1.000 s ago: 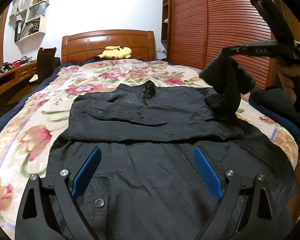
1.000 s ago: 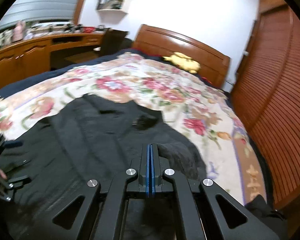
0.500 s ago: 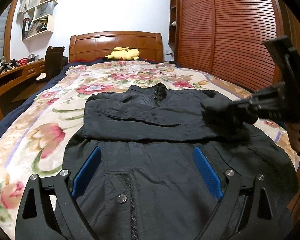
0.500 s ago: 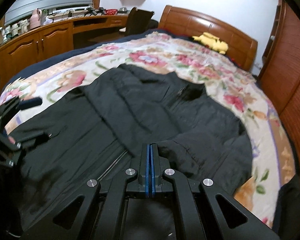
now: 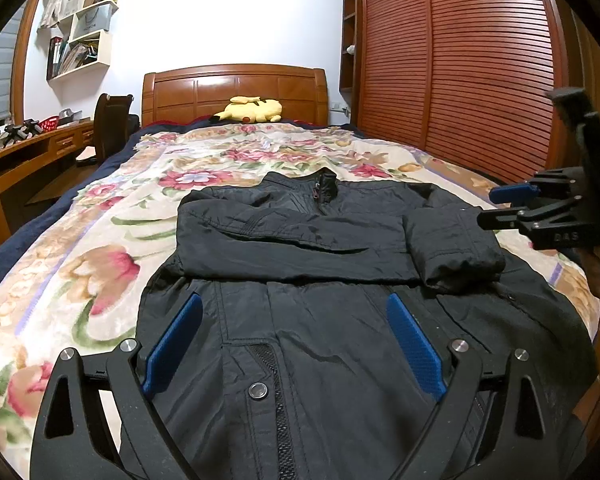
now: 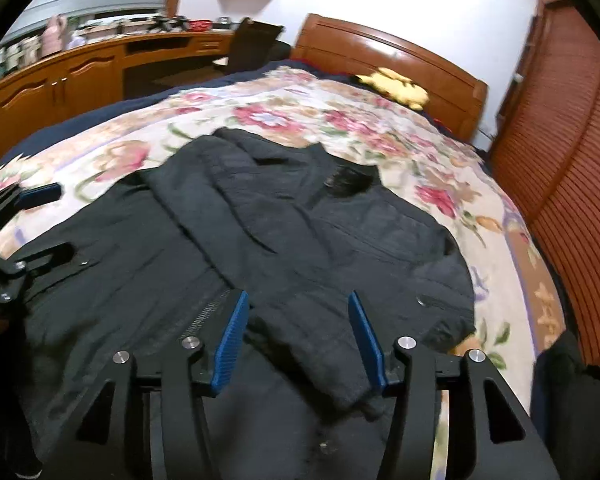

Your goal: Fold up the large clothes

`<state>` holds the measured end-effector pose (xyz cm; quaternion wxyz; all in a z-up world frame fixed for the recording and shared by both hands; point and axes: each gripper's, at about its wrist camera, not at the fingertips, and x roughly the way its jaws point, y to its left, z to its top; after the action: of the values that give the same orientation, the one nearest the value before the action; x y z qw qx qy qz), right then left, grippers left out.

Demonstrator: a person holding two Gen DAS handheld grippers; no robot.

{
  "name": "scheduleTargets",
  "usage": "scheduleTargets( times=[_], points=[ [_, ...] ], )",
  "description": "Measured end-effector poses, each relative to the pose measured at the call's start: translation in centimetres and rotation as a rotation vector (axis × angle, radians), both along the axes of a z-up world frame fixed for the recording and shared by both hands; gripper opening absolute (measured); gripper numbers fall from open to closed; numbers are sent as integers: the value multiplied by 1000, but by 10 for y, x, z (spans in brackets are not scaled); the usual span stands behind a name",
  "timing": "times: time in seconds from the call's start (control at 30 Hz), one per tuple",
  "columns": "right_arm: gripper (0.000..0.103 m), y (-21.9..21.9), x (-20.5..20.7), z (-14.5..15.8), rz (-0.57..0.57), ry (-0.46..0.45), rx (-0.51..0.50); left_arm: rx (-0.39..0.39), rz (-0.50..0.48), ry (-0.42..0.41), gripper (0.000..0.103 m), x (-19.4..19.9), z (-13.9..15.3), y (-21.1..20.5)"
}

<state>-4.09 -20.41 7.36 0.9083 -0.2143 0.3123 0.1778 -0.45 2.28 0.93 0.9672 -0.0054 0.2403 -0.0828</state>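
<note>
1 black quilted jacket (image 5: 332, 264), matte nylon with fine creases, is lying face-up and spread flat on the floral bedspread (image 5: 100, 248), a plush fabric printed with pink and tan blossoms, its collar pointing toward the glossy brown wooden headboard (image 5: 236, 92). Both sleeves are lying folded across the chest: 1 is running as a long horizontal band, the other is ending in a rounded puffy cuff (image 5: 460, 256) near the jacket's right edge. A toothed zipper (image 5: 278, 400) and 1 round metal snap (image 5: 258, 391) are showing down the lower front. The left gripper (image 5: 296, 344), black angular plastic with 2 ribbed blue pads (image 5: 172, 344), is hovering over the jacket's hem with its fingers spread wide and gripping nothing. The right gripper (image 6: 298, 336), of matching build, is standing with its blue pads (image 6: 230, 340) parted to either side of the folded sleeve end, clear gaps showing on both sides, so it is clamping nothing; in the left wrist view it is sitting at the bed's right edge. 1 yellow plush toy (image 5: 252, 110), soft and rounded, is resting against the headboard. A slatted reddish-brown wooden wardrobe (image 5: 460, 72) is lining the right wall.
</note>
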Motion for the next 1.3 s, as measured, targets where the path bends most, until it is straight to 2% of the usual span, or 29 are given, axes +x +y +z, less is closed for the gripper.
scheduleTargets(
  times=[0.23,0.37,0.47,0.6,0.67,0.7,0.73,0.77,0.8,0.87,1.0,1.3],
  points=[
    [63,-10,31,-33,-135,67,0,9,-1,-1,94,-3,0,1],
    [66,-17,48,-53,-200,132,50,7,1,-1,94,-3,0,2],
    [66,-19,58,-60,-221,182,109,8,2,2,94,-3,0,3],
    [66,-10,64,-62,-186,210,147,9,4,1,94,-4,0,5],
    [58,-7,68,-62,-158,215,147,8,6,2,94,-3,0,8],
    [48,-5,69,-62,-141,217,146,7,6,2,94,-3,0,8],
    [32,0,69,-62,-118,223,147,6,6,2,94,-4,0,9],
    [25,4,69,-62,-100,230,142,6,6,2,94,-4,0,9],
    [12,8,70,-62,-87,228,130,7,6,2,94,-4,0,9],
    [9,18,66,-56,-63,179,86,6,6,2,94,-4,0,9],
    [7,38,62,-35,-37,87,63,5,8,0,94,-4,0,11],
    [6,88,49,16,47,-86,70,-3,28,-6,94,-7,1,23]
  ],
)
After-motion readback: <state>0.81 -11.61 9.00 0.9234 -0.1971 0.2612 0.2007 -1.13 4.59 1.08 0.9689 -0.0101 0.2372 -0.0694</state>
